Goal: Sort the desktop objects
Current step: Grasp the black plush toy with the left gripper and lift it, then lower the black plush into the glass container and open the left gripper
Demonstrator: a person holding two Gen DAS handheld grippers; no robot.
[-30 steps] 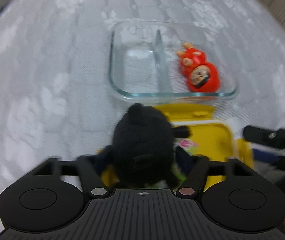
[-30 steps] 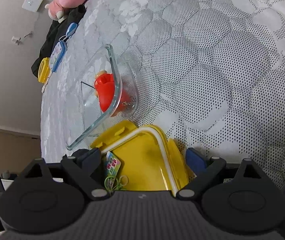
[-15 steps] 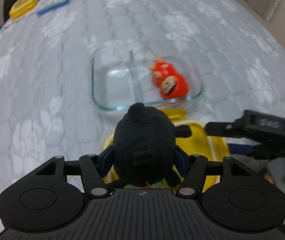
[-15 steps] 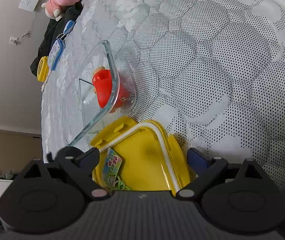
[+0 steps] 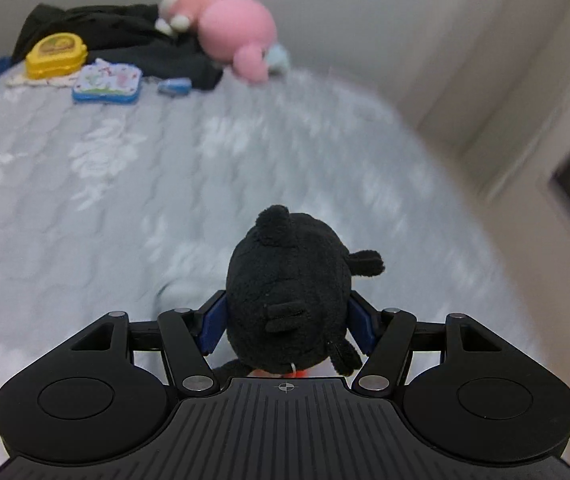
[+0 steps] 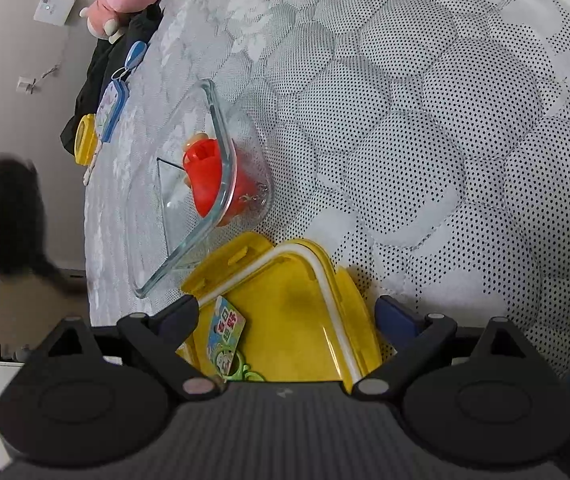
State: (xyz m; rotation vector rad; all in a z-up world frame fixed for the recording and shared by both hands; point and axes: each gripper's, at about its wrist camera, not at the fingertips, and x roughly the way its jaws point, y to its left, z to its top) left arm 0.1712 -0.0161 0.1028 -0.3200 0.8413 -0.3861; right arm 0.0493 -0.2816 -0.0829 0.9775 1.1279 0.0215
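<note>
Squeezing the black plush toy [image 5: 289, 288] round its middle, the left gripper [image 5: 287, 320] holds something soft, light, probably forgiving; right gripper [image 6: 285, 314] brackets the yellow box [image 6: 285, 312], grip unclear.

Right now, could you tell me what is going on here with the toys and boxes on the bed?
A person is sorting small things with two handheld grippers. The left gripper has its jaws closed on a black plush toy and holds it above the quilted bed cover. The right gripper straddles an open yellow box, though whether it grips is unclear. Just beyond, a red doll lies in a divided glass dish.
</note>
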